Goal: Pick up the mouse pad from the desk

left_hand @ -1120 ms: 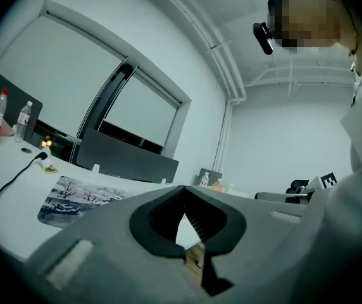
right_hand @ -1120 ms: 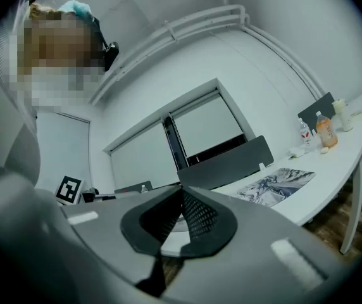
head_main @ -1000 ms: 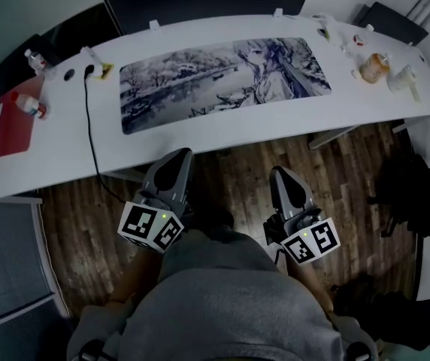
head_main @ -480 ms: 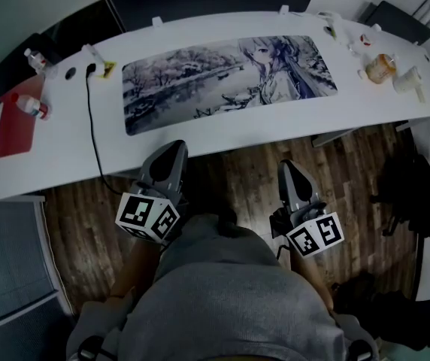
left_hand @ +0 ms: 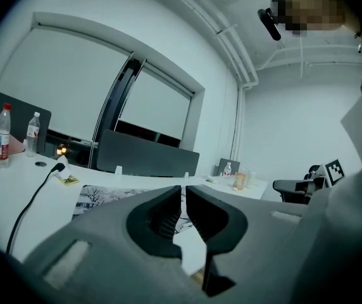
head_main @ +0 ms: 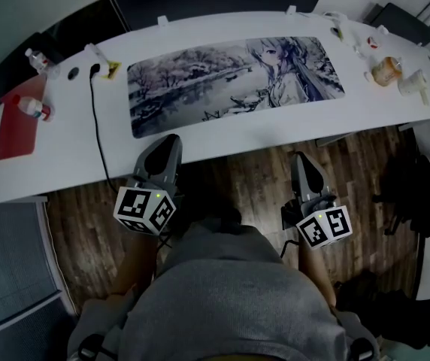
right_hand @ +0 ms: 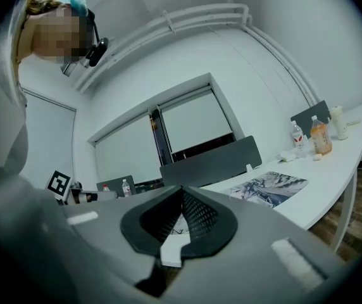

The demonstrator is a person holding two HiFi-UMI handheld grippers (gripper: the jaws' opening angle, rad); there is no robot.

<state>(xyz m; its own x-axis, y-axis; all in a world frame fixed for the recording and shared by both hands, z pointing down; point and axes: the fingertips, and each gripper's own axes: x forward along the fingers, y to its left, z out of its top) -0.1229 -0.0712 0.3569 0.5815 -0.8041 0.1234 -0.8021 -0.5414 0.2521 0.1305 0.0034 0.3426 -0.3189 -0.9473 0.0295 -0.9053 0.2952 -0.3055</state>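
Note:
A long printed mouse pad (head_main: 234, 83) with a grey winter scene and a drawn figure lies flat along the white curved desk (head_main: 65, 149). Part of the mouse pad (right_hand: 269, 189) also shows in the right gripper view. Both grippers hover over the wooden floor, short of the desk's near edge. My left gripper (head_main: 168, 143) points at the pad's left part, jaws shut and empty. Further right, my right gripper (head_main: 303, 160) is also shut with nothing in it, below the pad's right part.
A black cable (head_main: 93, 119) runs from a desk socket over the front edge. A red folder (head_main: 16, 122) and two bottles (head_main: 31, 107) sit at the left end. A cup and small items (head_main: 386, 69) stand at the right end. Chairs (head_main: 414, 194) flank the right.
Both grippers have moved forward toward the desk edge, and the desk sits slightly lower and closer in the head view. Jaws stayed shut.

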